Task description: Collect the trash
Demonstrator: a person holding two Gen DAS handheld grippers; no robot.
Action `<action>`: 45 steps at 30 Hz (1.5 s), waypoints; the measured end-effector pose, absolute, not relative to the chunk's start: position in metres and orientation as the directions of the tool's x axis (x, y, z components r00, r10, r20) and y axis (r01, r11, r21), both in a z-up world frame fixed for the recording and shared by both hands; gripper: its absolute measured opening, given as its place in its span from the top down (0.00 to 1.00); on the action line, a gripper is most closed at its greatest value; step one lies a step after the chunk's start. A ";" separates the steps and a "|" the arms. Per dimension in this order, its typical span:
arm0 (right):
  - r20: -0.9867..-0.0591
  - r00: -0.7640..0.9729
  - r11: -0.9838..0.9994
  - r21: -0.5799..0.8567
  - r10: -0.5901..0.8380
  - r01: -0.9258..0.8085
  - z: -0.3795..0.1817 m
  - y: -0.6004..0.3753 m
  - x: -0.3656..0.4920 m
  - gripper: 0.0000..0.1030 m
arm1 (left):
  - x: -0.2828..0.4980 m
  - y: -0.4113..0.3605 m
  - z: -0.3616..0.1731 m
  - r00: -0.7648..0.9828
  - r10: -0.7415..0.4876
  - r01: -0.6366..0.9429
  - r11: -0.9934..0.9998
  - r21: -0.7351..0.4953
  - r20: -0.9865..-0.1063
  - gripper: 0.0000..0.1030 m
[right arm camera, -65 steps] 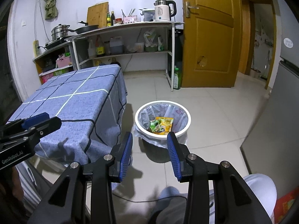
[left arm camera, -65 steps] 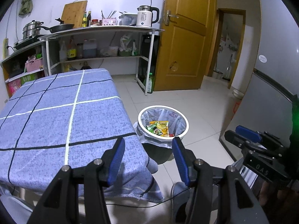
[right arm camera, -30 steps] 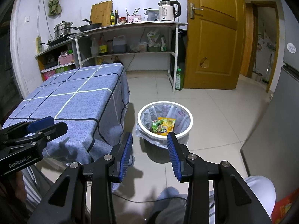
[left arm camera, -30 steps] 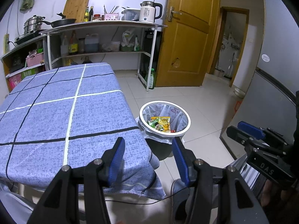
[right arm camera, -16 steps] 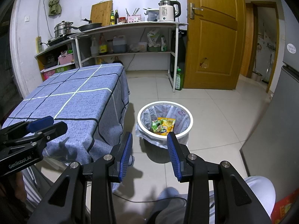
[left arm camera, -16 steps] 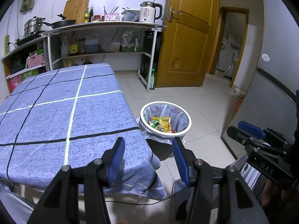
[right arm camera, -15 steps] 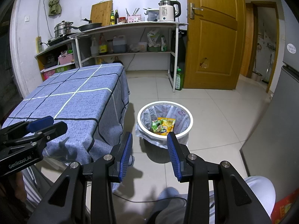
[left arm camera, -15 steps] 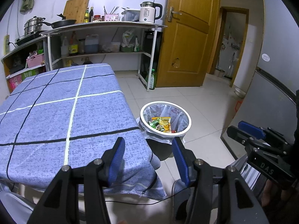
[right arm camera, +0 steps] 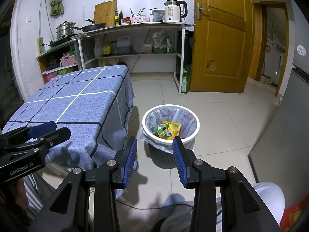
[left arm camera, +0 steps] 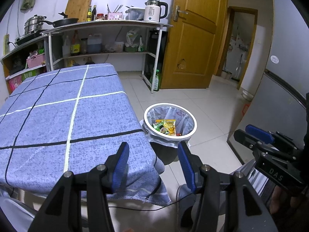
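Both tongs, left point(left arm camera: 152, 154) "GenRobot.AI", right point(right arm camera: 154, 148) "DAS", gape empty near trash bin point(right arm camera: 190, 133).

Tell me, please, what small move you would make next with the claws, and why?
Probably none beyond lowering both to rest: the left claw and right claw are open and hold nothing, the wrappers already lie in the lined bin, and no trash shows on the blue tablecloth or the visible floor.

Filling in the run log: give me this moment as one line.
left gripper: open, empty | right gripper: open, empty | trash bin: on floor beside table, wrappers inside | tabletop: no trash visible
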State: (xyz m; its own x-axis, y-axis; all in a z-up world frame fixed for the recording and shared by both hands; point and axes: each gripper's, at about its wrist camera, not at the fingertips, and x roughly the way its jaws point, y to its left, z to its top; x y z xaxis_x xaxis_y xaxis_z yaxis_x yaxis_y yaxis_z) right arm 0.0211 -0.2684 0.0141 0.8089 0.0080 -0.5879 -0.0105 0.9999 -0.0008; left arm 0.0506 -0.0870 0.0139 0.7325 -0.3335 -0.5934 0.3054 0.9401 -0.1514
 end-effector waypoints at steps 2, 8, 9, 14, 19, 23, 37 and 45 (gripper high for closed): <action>-0.586 0.810 1.000 -0.001 0.009 -0.011 0.014 -0.268 0.021 0.62 | 0.050 -0.088 0.014 0.732 -0.335 0.306 0.940 -0.153 -0.593 0.47; -0.589 0.808 1.000 0.002 0.010 -0.010 0.014 -0.269 0.021 0.62 | 0.050 -0.088 0.014 0.734 -0.333 0.306 0.940 -0.149 -0.591 0.47; -0.589 0.808 1.000 0.001 0.009 -0.011 0.014 -0.269 0.022 0.62 | 0.050 -0.088 0.014 0.734 -0.332 0.306 0.941 -0.148 -0.593 0.47; -0.591 0.806 1.000 0.002 0.011 -0.012 0.013 -0.269 0.023 0.62 | 0.049 -0.087 0.014 0.730 -0.339 0.308 0.938 -0.156 -0.593 0.47; -0.592 0.806 1.000 0.003 0.012 -0.013 0.013 -0.269 0.023 0.62 | 0.050 -0.086 0.015 0.730 -0.339 0.307 0.939 -0.158 -0.593 0.47; -0.594 0.804 1.000 0.005 0.017 -0.017 0.013 -0.269 0.023 0.62 | 0.050 -0.087 0.014 0.731 -0.337 0.305 0.939 -0.157 -0.594 0.47; -0.592 0.806 1.000 0.003 0.017 -0.019 0.014 -0.272 0.025 0.62 | 0.049 -0.090 0.015 0.739 -0.326 0.301 0.943 -0.143 -0.590 0.47; -0.592 0.806 1.000 0.001 0.018 -0.021 0.014 -0.273 0.025 0.62 | 0.049 -0.089 0.015 0.731 -0.338 0.307 0.939 -0.158 -0.592 0.47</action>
